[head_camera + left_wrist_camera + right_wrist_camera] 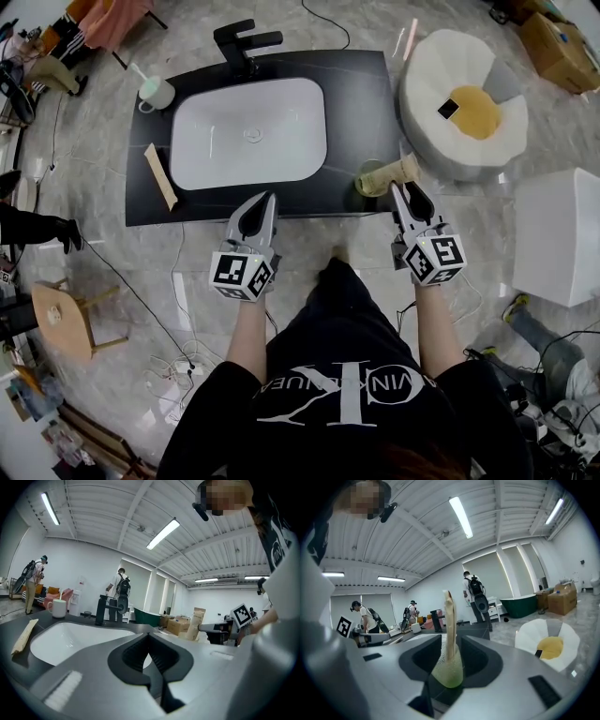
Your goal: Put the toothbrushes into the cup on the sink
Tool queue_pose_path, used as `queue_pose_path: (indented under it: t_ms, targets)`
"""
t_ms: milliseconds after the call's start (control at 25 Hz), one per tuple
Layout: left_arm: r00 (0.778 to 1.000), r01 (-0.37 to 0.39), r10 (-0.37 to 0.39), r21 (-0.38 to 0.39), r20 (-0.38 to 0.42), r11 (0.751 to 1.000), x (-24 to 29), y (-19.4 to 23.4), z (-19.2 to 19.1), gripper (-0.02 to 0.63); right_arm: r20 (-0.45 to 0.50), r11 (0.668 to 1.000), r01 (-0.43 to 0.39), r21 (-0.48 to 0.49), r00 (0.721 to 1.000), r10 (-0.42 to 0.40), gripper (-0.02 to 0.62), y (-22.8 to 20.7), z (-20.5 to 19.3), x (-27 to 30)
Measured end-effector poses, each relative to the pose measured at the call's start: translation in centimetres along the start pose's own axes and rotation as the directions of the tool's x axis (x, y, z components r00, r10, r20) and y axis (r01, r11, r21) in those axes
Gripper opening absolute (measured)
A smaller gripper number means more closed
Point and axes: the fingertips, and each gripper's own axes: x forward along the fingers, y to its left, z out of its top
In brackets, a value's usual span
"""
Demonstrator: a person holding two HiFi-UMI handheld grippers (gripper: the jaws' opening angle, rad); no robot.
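- Head view: tan paper-wrapped toothbrush with a green end [384, 176] lies at the dark bench's [361, 94] front-right corner; white ceramic cup [157, 93] well apart, back-left
- Left gripper view: left claw [150, 637] closed, empty
- Right gripper view: right claw [451, 641] open, toothbrush between its jaws; probably light, crinkly, slippery; grip mid-sleeve

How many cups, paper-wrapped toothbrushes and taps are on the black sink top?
Cups: 2 (white cup, green cup)
Paper-wrapped toothbrushes: 2 (lying toothbrush, upright toothbrush)
Taps: 1 (black tap)
Total: 5

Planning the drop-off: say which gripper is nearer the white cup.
Left. Left gripper is at the counter's front edge, diagonal from the white cup; right gripper lies farther right.
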Motion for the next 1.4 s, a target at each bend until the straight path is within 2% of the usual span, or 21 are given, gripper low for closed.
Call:
queue_pose_path:
  t_ms: [240,400,640,880,1000,1280,1400]
  targets:
    - [1.0,0.016,-0.017,0.014,0.021,1.0,1.6,-0.7,1.2,0.012,-0.031,1.0,-0.011,-0.016,0.999,0.011,0.097,-0.4,-0.4,-1.4]
    - [0.999,0.025,-0.026,0.02,0.028,0.999,2.6,-1.2,1.7,0.012,-0.048,0.996,-0.042,-0.081,0.998,0.039,0.097,0.4,0.0,-1.9]
    - [0.999,-0.013,0.012,0.016,0.044,1.0,2.5,-0.5,2.0,0.012,-0.085,0.965,-0.165,-0.206,0.985,0.15,0.076,3.7,0.3,-1.4]
    - [0.994,-0.097,0.096,0.004,0.048,0.995,0.0,1.5,1.6,0.012,-0.097,0.917,-0.313,-0.247,0.95,0.298,0.044,8.7,1.0,-0.1]
    - [0.989,-0.138,0.139,-0.009,0.057,0.99,-1.5,2.9,1.3,0.012,-0.103,0.901,-0.371,-0.225,0.929,0.356,0.044,11.8,0.7,1.3]
    - [0.973,-0.215,0.216,-0.029,0.08,0.976,-5.9,8.4,1.6,0.012,-0.135,0.857,-0.482,-0.184,0.876,0.464,0.044,19.9,-0.8,5.7]
    - [0.967,-0.238,0.24,-0.036,0.087,0.971,-8.0,11.6,2.0,0.012,-0.15,0.85,-0.503,-0.158,0.863,0.483,0.044,23.2,-1.7,8.1]
